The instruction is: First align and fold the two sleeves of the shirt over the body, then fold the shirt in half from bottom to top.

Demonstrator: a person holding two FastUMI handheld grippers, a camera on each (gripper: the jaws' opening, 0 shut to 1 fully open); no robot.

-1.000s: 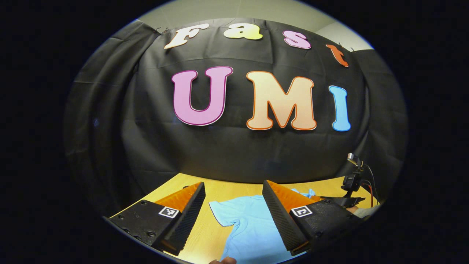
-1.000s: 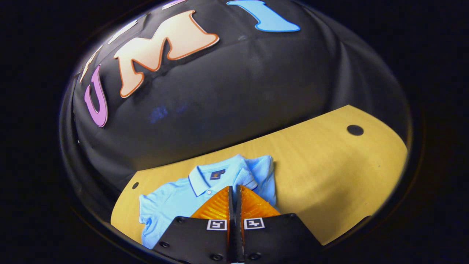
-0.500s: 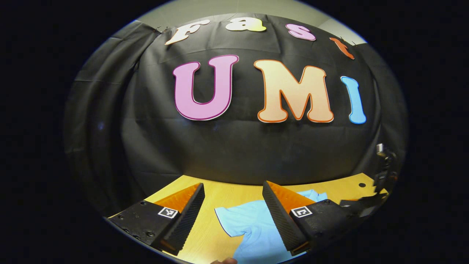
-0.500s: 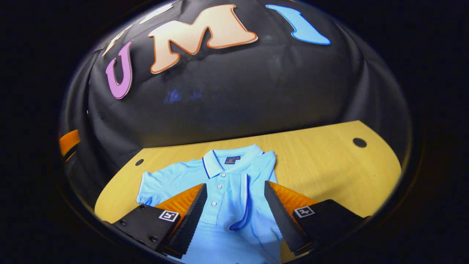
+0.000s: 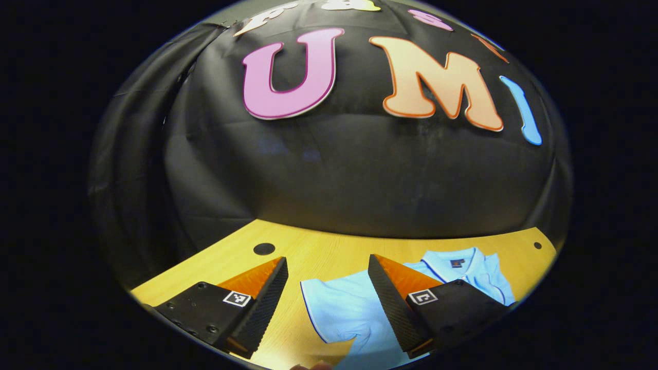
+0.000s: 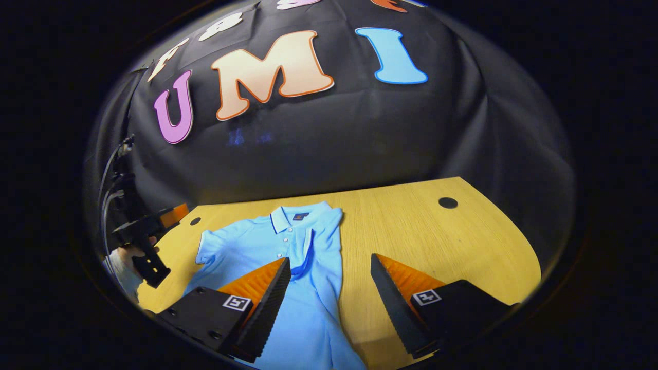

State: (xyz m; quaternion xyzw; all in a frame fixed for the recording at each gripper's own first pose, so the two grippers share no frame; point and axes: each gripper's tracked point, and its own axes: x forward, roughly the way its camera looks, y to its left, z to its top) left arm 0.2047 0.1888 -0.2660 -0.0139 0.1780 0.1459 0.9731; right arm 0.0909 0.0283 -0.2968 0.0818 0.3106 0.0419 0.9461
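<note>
A light blue polo shirt (image 6: 288,267) lies face up on the wooden table (image 6: 411,231), collar toward the wall. Its right sleeve (image 6: 321,241) is folded in over the body; the left sleeve (image 6: 216,246) is still spread out flat. My right gripper (image 6: 330,258) hangs open above the shirt's right edge with nothing between its fingers. In the left gripper view, my left gripper (image 5: 327,257) is open too, over the spread sleeve (image 5: 334,308), with the collar (image 5: 457,262) off to the right. A hand (image 6: 123,257) holds the left gripper (image 6: 172,215) at the table's left edge.
The table has a round dark hole (image 6: 448,202) at its far right and a smaller one (image 6: 195,221) near the shirt's left shoulder. Another hole (image 5: 263,248) shows in the left gripper view. Bare wood stretches to the right of the shirt.
My right gripper opened, let go of the right sleeve over the body, and drew back to the right. My left gripper tipped down and turned toward the shirt's left sleeve.
</note>
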